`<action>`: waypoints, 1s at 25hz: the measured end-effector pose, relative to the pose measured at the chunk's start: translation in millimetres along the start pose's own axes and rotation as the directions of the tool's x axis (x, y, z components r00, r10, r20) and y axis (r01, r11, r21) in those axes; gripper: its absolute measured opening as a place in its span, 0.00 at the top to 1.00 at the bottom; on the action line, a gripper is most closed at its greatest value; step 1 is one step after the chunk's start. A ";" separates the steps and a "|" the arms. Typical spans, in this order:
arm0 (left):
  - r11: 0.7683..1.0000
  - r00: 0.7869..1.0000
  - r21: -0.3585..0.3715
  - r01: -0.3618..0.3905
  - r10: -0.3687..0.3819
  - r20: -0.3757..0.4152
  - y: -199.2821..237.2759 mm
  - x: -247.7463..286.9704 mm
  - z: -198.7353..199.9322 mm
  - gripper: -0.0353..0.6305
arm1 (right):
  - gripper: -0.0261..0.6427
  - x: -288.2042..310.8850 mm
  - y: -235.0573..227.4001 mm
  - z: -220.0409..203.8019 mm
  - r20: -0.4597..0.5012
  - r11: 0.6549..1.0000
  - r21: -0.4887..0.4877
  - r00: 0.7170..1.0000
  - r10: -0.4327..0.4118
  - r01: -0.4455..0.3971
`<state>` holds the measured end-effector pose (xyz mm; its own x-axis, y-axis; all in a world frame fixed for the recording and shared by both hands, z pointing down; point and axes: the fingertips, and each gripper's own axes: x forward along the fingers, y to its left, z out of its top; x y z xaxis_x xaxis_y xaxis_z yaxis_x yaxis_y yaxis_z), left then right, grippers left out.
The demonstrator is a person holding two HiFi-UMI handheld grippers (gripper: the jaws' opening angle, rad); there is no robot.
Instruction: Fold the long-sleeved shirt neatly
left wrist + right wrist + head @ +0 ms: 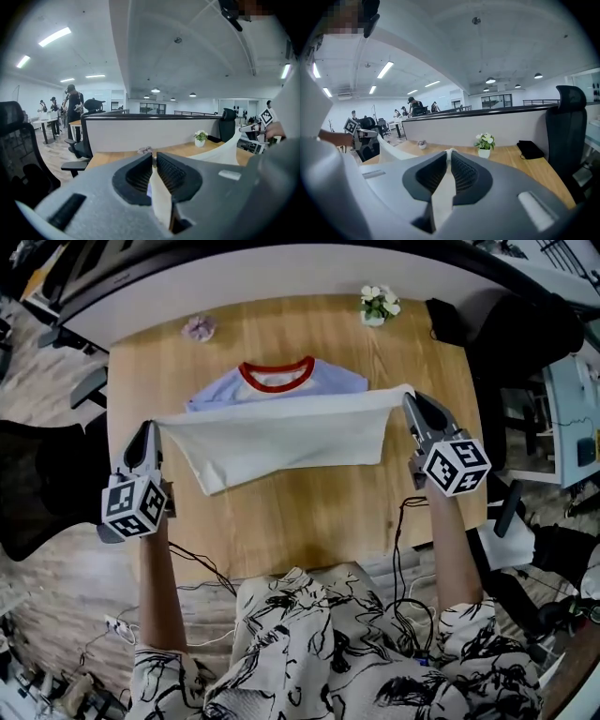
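Note:
The shirt [281, 432] is white with pale blue shoulders and a red collar [277, 376]. It lies on the wooden table [281, 521], collar toward the far side. Its near part is lifted and stretched taut between the two grippers. My left gripper [150, 427] is shut on the shirt's left corner, white cloth pinched between its pads [151, 176]. At the right corner my right gripper [408, 397] is shut on the fabric, a strip of it showing between the pads [449, 161]. Both grippers hang a little above the table. The sleeves are hidden.
A small pot of white flowers [379, 304] and a small pinkish object [199, 327] stand at the table's far edge. A black object [448, 320] lies at the far right corner. Office chairs stand around, and cables hang off the near edge.

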<state>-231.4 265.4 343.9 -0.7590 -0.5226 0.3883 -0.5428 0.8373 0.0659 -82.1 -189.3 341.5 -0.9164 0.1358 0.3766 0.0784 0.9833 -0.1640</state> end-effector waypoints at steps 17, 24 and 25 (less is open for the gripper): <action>1.000 0.981 -0.017 0.011 -0.014 -0.196 33.9 124.4 -92.2 0.89 | 0.90 124.2 -56.7 -84.1 -0.183 0.997 0.066 0.983 -0.019 0.032; 0.999 0.956 0.027 0.034 -0.025 -0.291 47.0 172.2 -128.9 0.89 | 0.90 177.3 -83.0 -126.1 -0.336 0.996 0.064 0.941 -0.042 0.068; 0.999 0.952 0.032 0.035 -0.023 -0.304 48.5 178.7 -132.9 0.89 | 0.90 183.6 -85.8 -132.0 -0.363 0.996 0.060 0.931 -0.046 0.072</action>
<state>-345.5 234.0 538.6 -0.6009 -0.4682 0.6478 -0.5799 0.8132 0.0498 -205.2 -232.7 545.0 -0.7136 0.1255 0.6892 -0.0118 0.9815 -0.1910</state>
